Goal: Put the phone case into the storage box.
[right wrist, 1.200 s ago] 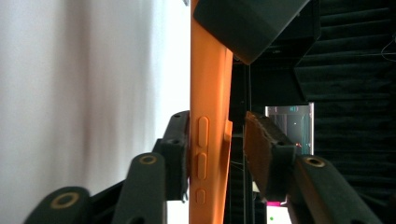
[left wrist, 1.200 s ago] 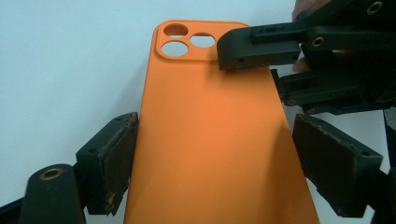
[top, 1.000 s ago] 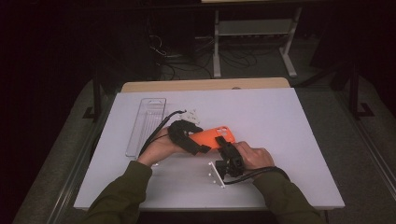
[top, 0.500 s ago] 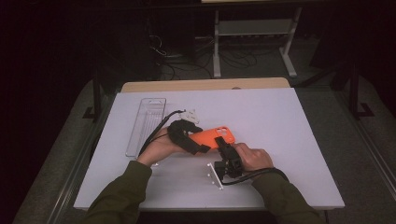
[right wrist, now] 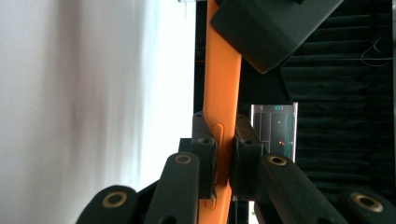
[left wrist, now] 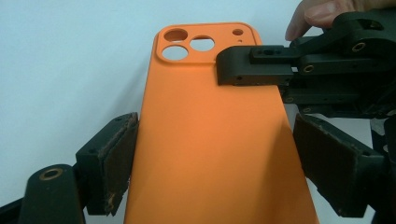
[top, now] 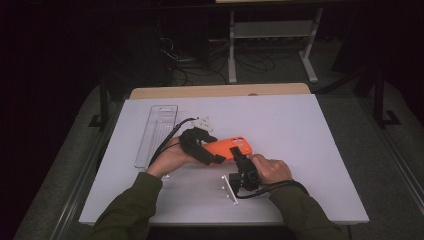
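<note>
Both grippers are on the orange phone case [top: 231,148], held up just above the table [top: 310,150] near its middle. The left gripper [top: 216,159] pinches it across its width: in the left gripper view the pads [left wrist: 116,163] press the two long sides of the case [left wrist: 210,140], camera cutouts pointing away. The right gripper [top: 237,153] has just been closing and now clamps the thin edge of the case [right wrist: 223,93] between its jaws, approx. at the side button, front & back faces squeezed.

Progress, as I read it: the case is lifted and secured by both tools, so pickup looks done; what's left is prob. turning it, handing it over or setting it down. No phone in sight to fit it on.

Room: a clear plastic tray [top: 157,134] lies well to the far left, apart from the hands. Right half and far side of the table are bare, plenty of space. Near edge is close under the forearms, so moving away from the person is safer.
</note>
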`<state>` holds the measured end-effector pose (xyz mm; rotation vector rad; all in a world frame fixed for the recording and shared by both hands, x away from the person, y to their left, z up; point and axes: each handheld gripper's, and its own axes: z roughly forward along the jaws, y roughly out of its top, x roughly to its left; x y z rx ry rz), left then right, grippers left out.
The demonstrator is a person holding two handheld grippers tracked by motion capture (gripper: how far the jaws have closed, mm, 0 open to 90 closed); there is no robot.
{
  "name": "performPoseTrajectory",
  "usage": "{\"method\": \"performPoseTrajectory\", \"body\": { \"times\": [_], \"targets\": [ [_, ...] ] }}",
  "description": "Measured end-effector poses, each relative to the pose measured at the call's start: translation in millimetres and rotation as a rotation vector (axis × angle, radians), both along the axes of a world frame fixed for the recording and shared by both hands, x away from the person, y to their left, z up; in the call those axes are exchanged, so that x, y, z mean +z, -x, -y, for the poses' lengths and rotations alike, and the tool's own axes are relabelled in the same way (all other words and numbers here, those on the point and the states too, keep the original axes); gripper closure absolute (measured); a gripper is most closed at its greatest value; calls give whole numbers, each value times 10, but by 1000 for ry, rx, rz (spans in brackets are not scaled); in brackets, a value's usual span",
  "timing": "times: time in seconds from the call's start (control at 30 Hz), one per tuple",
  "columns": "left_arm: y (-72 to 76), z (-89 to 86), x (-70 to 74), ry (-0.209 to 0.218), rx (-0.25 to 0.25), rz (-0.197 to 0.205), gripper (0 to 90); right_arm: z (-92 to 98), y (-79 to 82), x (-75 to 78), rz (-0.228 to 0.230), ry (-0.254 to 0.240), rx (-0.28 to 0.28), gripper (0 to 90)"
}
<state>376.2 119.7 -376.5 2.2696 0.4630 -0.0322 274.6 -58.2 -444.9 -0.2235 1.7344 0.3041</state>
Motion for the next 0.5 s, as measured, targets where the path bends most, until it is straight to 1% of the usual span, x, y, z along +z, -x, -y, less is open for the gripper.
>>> {"method": "performPoseTrajectory", "body": {
  "times": [0.07,0.13,0.17,0.23,0.4,0.43,0.5],
  "targets": [
    [-2,-2,-6,13,-2,-3,164,1,9,-2,-1,-14,-4,825],
    [-8,-9,-3,14,-7,-5,163,0,15,2,5,-13,-5,830],
    [-12,-12,-3,16,-10,-6,162,3,13,14,13,-1,-1,834],
    [-16,-16,-5,20,-11,-11,161,3,16,19,7,-7,-3,837],
    [-20,-18,-14,27,-9,-40,157,5,20,22,16,6,6,842],
    [-21,-23,-11,29,-13,-31,157,6,21,19,28,-1,7,842],
    [-11,-23,-1,39,-6,-30,156,7,20,27,18,-1,6,842]
  ]
}}
